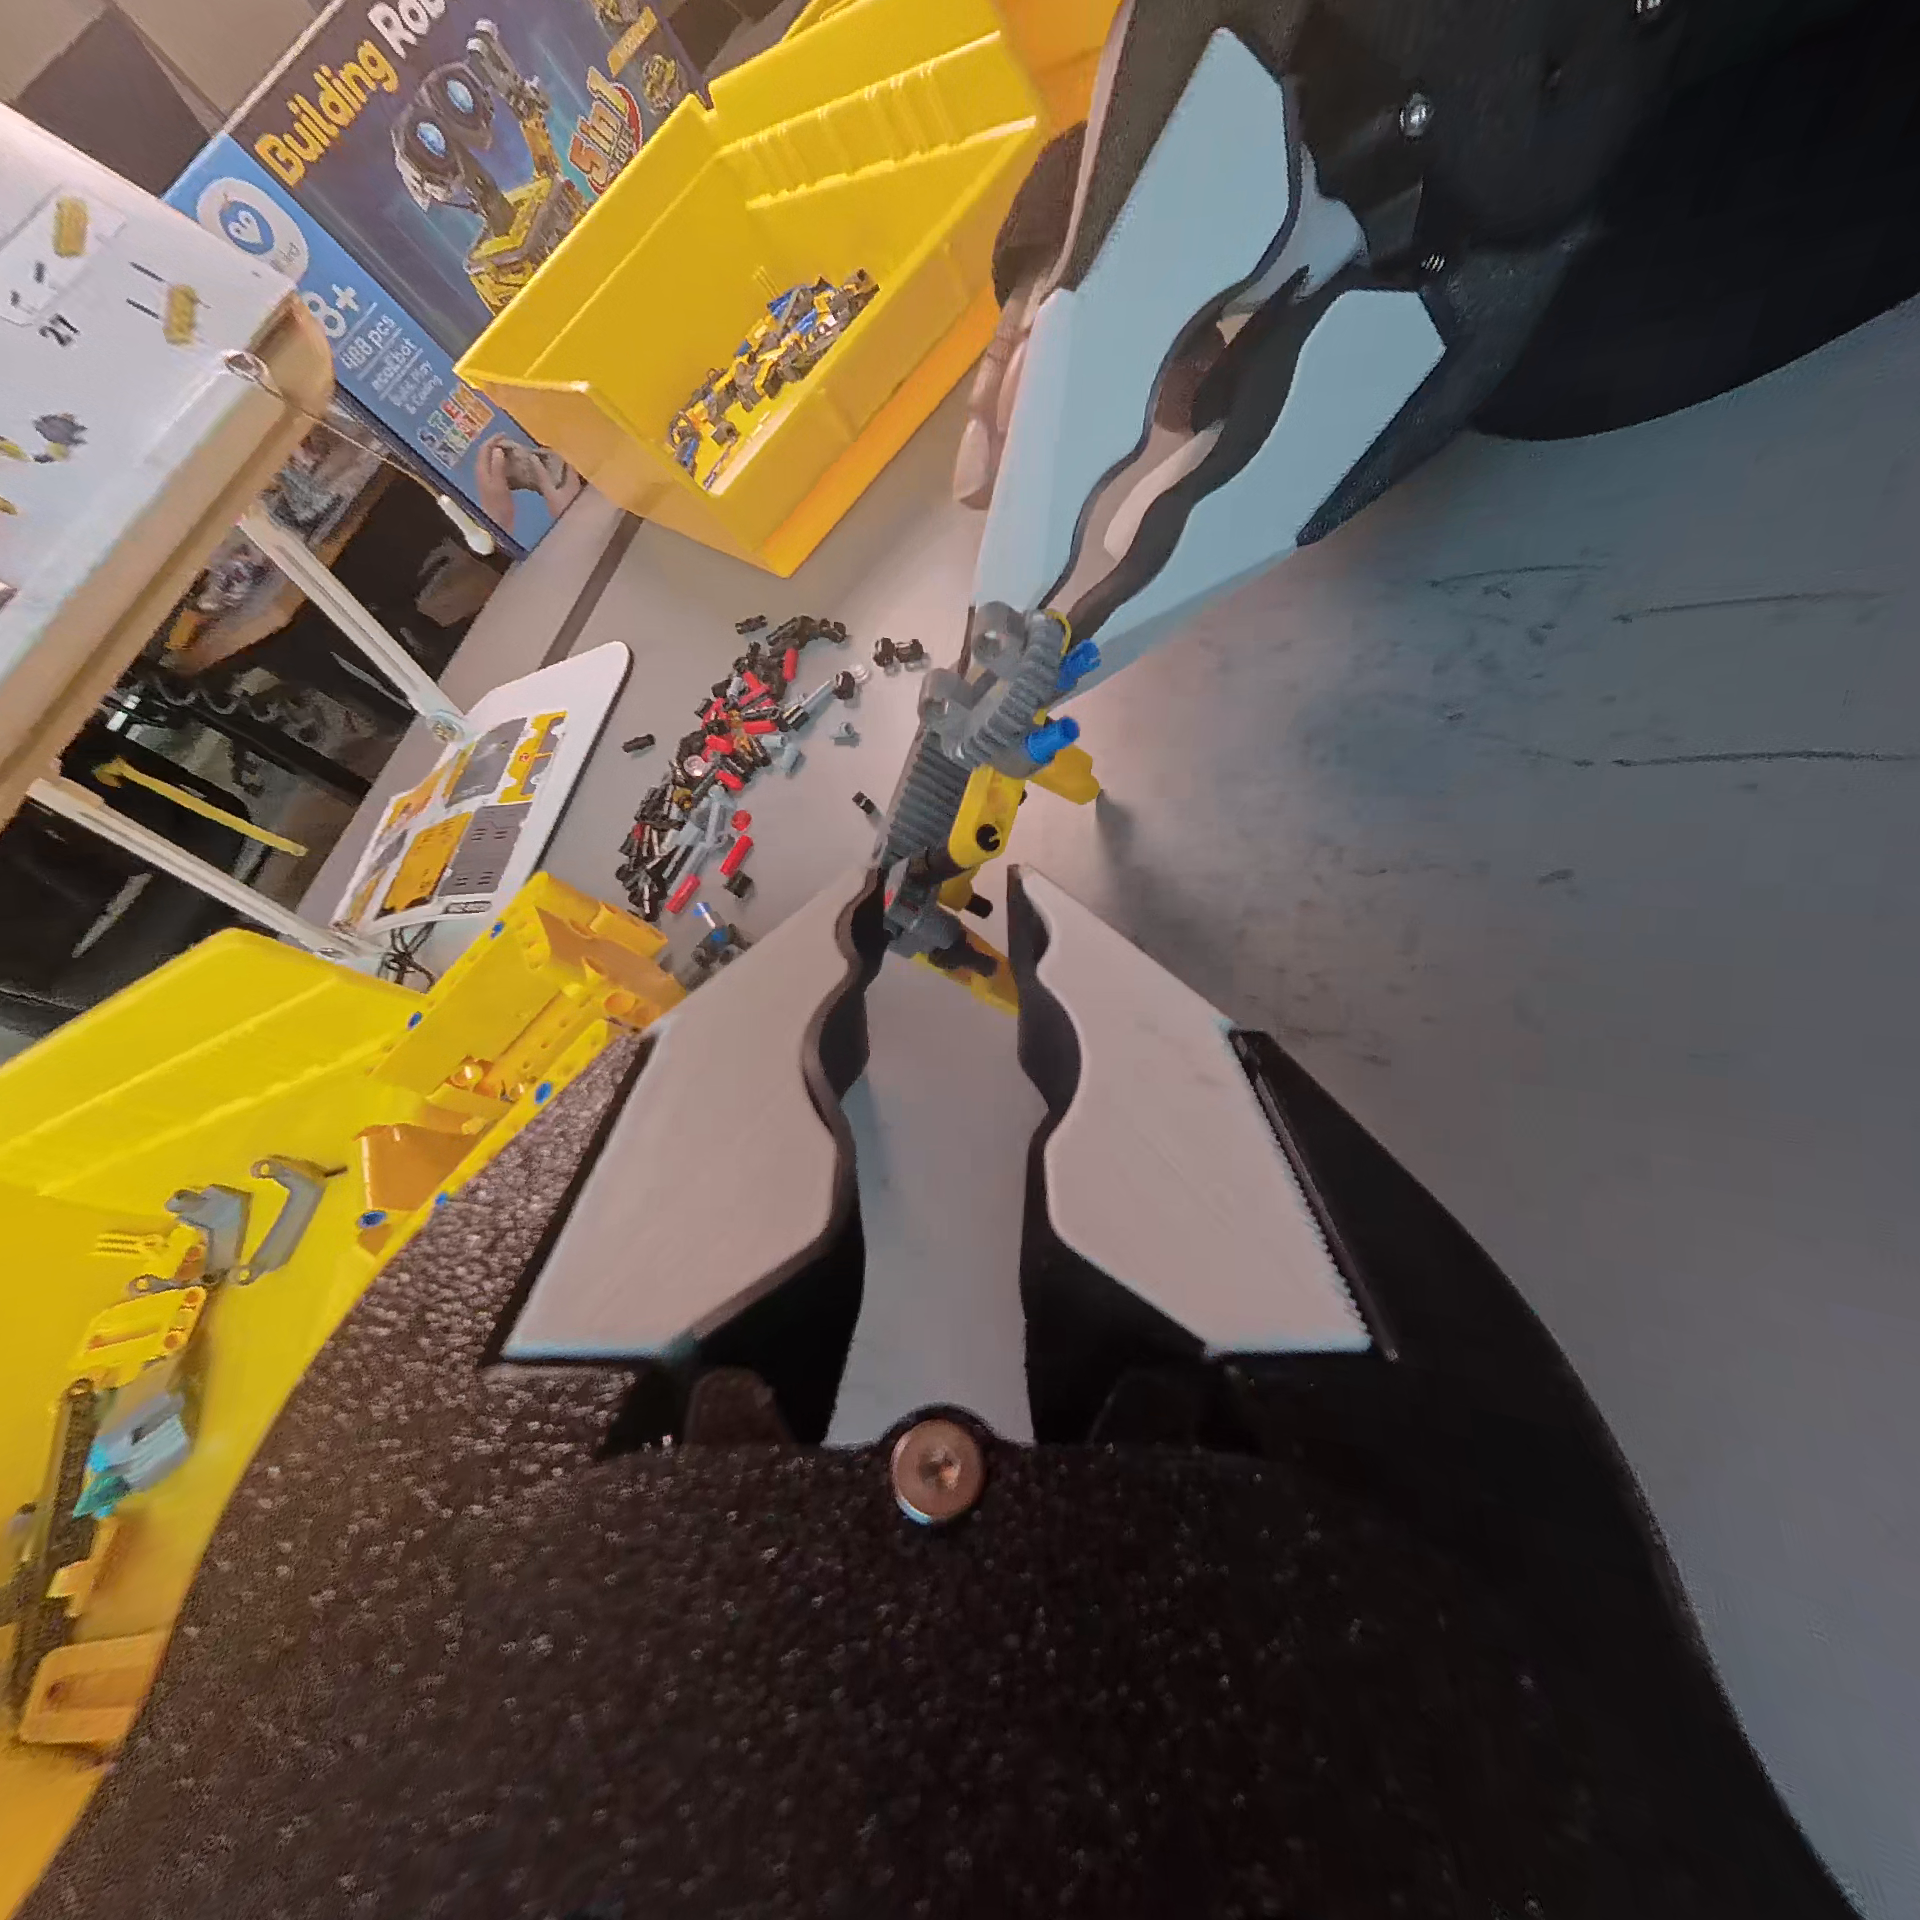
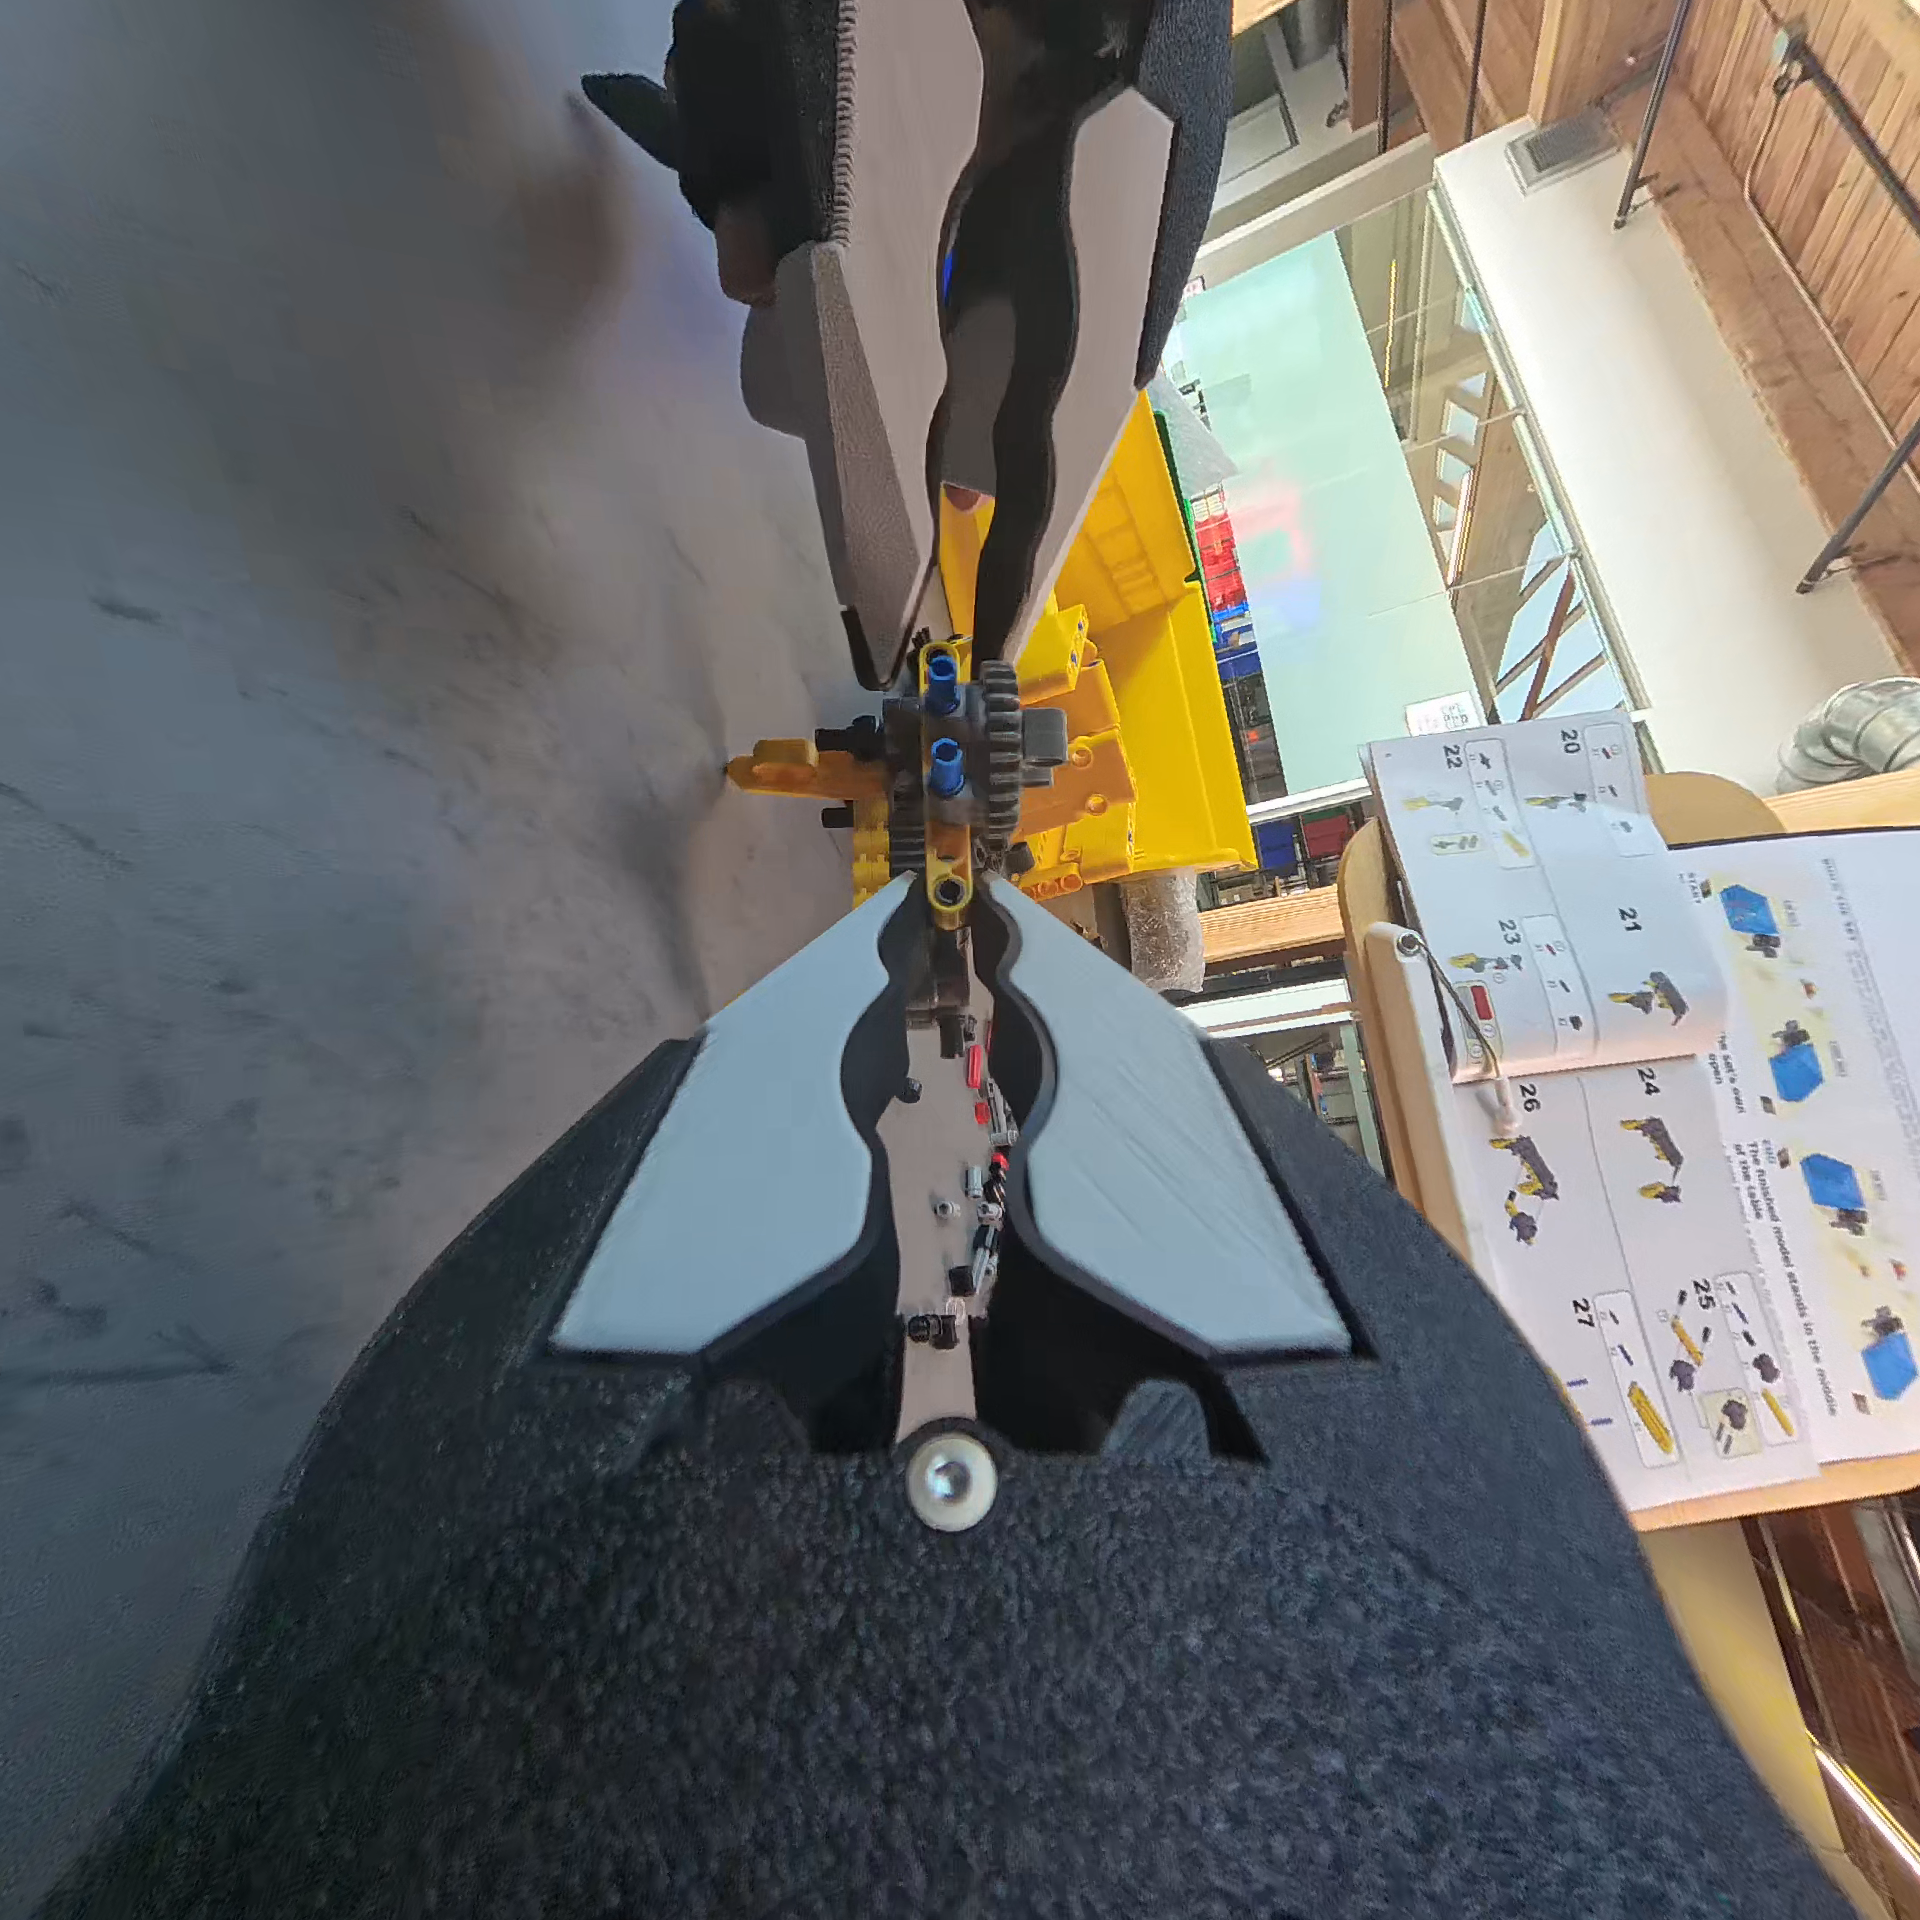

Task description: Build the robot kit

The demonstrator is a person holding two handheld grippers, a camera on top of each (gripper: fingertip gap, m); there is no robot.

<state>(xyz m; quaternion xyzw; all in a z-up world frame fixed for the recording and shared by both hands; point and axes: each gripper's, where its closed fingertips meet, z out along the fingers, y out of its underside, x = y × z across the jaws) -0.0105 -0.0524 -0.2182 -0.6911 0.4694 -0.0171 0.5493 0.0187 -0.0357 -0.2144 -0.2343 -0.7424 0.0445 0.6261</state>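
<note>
Both grippers are on one toy brick assembly (image 1: pixel 966 790) above the grey table (image 1: pixel 1455 831). The left gripper (image 1: pixel 940 894) clamps its near end; the right gripper (image 2: pixel 948 899) pinches the far end.

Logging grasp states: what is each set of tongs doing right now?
Left tongs: shut on the brick assembly.
Right tongs: shut on the same assembly.

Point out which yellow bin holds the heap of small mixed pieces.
The far yellow bin beside the blue kit box. The near yellow bin, by the left gripper, holds larger assembled parts.
</note>
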